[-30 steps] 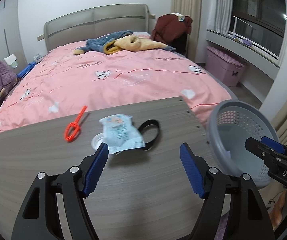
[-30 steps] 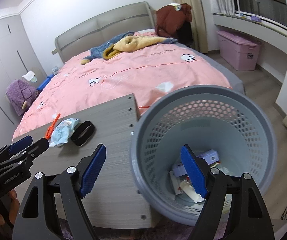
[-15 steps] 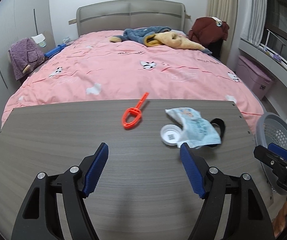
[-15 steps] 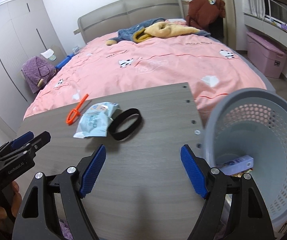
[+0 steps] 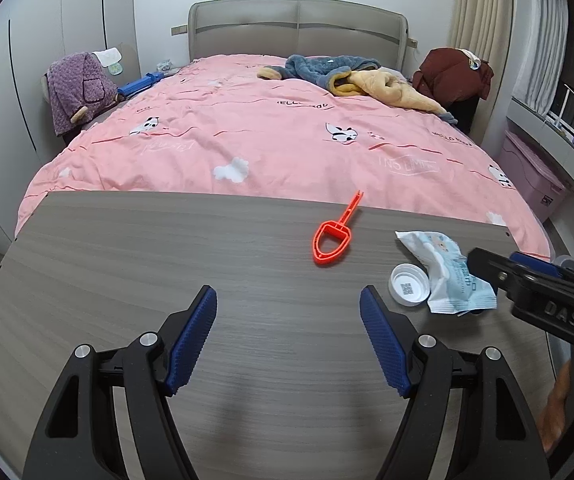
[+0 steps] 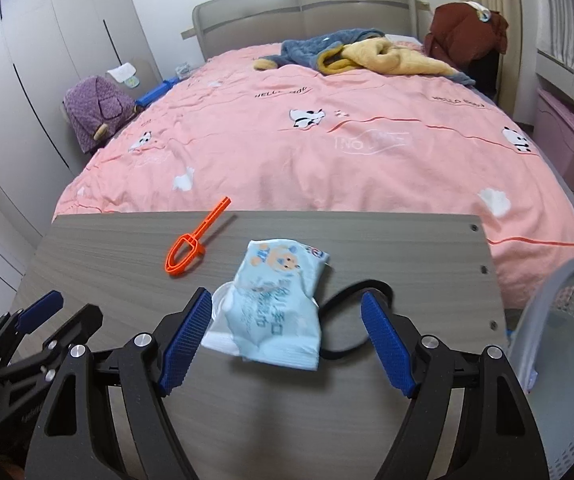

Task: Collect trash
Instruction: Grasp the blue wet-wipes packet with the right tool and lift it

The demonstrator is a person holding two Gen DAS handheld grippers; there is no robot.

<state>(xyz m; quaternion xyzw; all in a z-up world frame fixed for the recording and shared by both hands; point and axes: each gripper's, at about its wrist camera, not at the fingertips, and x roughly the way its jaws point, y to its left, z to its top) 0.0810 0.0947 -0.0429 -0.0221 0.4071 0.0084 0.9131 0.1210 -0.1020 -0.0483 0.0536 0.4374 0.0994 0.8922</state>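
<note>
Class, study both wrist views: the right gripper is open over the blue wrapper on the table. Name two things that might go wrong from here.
1. The right gripper straddles the blue wrapper, which overlaps the white cap and black band; closing might snag or knock those.
2. The wrapper is thin and limp, so it may slip before reaching the basket beside the table.

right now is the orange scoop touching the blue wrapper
Apart. In the right wrist view, bare table shows between the orange scoop and the blue wrapper; the left wrist view shows the gap too.
</note>
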